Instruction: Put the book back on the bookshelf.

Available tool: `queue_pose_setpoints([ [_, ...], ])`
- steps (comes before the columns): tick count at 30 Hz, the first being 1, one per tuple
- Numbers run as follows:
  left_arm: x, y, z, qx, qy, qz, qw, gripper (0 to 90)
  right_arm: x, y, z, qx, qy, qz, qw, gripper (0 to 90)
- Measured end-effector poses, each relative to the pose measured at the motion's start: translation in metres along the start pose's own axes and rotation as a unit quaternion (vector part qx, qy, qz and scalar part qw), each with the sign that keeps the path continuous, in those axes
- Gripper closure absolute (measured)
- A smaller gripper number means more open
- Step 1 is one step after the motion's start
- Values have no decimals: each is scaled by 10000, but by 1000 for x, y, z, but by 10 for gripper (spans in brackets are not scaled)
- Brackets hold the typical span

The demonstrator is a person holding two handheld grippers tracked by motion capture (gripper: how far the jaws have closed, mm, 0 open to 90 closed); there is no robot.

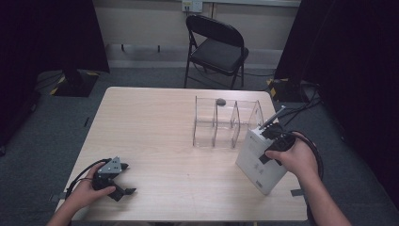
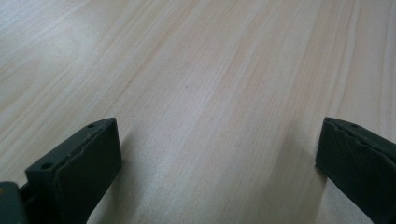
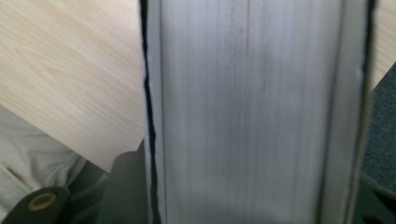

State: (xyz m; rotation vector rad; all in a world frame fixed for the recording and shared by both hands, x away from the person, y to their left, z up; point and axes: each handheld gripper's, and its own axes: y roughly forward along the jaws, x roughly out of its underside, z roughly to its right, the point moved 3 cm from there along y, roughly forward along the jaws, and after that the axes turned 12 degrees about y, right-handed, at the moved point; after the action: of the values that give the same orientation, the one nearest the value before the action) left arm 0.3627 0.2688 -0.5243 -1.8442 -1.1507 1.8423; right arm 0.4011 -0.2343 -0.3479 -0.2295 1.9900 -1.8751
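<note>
Your right gripper has its fingers clamped on the white box, while your left gripper rests released on the surface.

Black folding chair beyond wooden table.

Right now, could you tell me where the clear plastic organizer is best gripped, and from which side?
Grip the top edge of an upright wall of the clear organizer, coming from above. The walls are thin, vertical and open-topped, so one jaw can slip inside a compartment. I'd choose the left end, away from the white box beside its right end.
</note>
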Motion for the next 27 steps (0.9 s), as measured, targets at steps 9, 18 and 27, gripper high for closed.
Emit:
queue_pose_setpoints([
  [9,0,0,0,6,3,0,10000,0,-3,-6,3,-227,302,173,9991,524],
  [18,0,0,0,36,9,-20,10000,0,-19,-18,5,-127,398,180,9990,524],
  [27,0,0,0,36,8,-20,10000,0,-30,-22,8,-97,570,312,9978,524],
])
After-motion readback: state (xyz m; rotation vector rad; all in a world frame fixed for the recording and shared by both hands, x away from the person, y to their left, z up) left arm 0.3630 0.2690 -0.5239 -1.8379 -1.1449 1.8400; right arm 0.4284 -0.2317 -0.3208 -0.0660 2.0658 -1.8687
